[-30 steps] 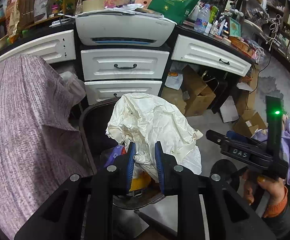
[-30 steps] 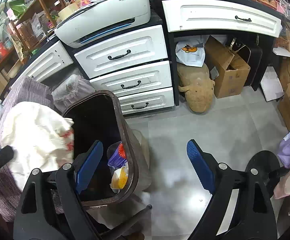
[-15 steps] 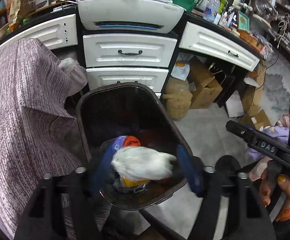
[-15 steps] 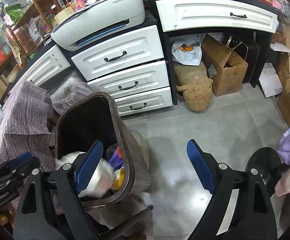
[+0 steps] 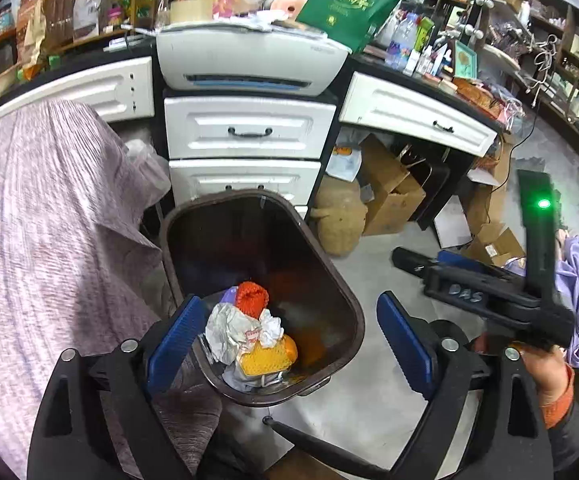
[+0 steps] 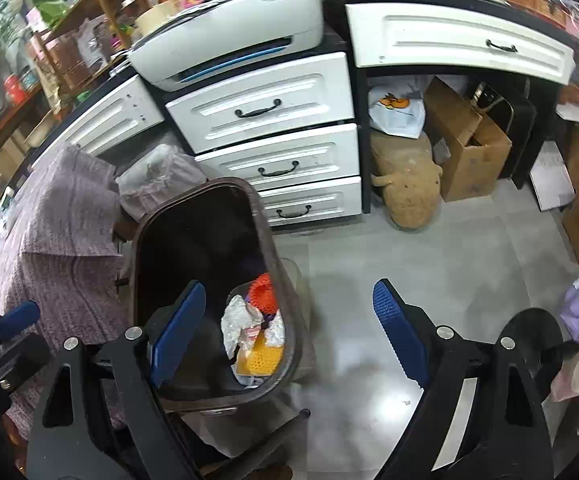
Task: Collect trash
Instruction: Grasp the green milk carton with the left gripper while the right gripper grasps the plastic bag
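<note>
A dark brown trash bin [image 5: 341, 288] stands on the floor before the white drawers. Crumpled white paper [image 5: 229, 332] lies inside it on a red-orange net [image 5: 251, 298] and a yellow item [image 5: 267, 356]. My left gripper [image 5: 287, 300] hovers over the bin's near rim. Its jaws are opening wide and the pads press on nothing. My right gripper [image 6: 288, 286] is open and empty, to the right of the bin [image 6: 265, 232], above its rim and the grey floor. The paper [image 6: 237, 320] shows there too.
White drawers [image 5: 249, 132] with a printer [image 5: 249, 60] on top stand behind the bin. A purple striped cloth [image 5: 49, 220] covers something to the left. A plush toy [image 6: 407, 188] and cardboard boxes [image 6: 465, 144] sit under the desk. A person's hand [image 5: 545, 368] holds the right gripper.
The left gripper opened and let go of the large crumpled white paper, which dropped into the bin. The right gripper stayed open beside the bin.
</note>
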{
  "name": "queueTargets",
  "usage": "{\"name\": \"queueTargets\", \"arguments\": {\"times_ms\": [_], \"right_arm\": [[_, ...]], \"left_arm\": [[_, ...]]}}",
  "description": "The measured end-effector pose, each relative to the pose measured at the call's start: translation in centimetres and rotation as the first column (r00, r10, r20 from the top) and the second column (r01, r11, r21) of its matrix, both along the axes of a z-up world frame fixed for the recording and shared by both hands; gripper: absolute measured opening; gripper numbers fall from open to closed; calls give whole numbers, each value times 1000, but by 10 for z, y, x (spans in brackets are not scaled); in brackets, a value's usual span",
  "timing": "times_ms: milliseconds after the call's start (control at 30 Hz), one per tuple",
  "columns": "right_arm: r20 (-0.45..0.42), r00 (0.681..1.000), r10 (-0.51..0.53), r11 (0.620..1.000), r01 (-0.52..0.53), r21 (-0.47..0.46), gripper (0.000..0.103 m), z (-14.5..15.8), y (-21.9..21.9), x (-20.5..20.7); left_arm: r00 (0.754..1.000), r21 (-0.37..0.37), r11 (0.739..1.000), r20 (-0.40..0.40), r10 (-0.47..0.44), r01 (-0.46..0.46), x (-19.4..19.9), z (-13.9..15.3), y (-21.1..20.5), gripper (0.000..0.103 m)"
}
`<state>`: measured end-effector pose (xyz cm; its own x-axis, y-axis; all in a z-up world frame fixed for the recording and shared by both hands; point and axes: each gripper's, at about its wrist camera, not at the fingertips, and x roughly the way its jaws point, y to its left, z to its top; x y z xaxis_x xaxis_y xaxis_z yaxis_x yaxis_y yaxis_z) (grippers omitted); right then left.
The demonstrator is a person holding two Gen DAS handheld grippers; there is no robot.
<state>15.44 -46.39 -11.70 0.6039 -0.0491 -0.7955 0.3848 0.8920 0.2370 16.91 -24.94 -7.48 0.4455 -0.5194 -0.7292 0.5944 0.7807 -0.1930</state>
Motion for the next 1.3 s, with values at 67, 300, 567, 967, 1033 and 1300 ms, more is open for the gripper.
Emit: {"name": "queueTargets", "arguments": {"times_ms": [67, 300, 567, 967, 1033, 1300], "right_arm": [[7, 1000, 14, 1000, -14, -4, 85, 4, 7, 2], [39, 993, 111, 993, -110, -32, 85, 28, 43, 19], [91, 961, 262, 963, -255, -82, 90, 66, 99, 48], [134, 840, 526, 850, -515, -106, 90, 105, 223, 106], [134, 803, 581, 814, -569, -114, 90, 109, 252, 119], [74, 718, 693, 721, -687, -90, 90, 103, 334, 178]], "left_arm": [[1000, 1, 1000, 31, -4, 4, -4, 8, 3, 89], [991, 11, 1000, 132, 2, -4, -11, 34, 21, 94], [974, 55, 996, 220, 57, -71, -5, 53, 59, 96], [919, 79, 940, 250, 304, -332, 57, 69, 183, 97], [894, 65, 911, 229, 384, -408, 78, 71, 214, 97], [809, 74, 812, 177, 561, -579, 159, 73, 303, 97]]}}
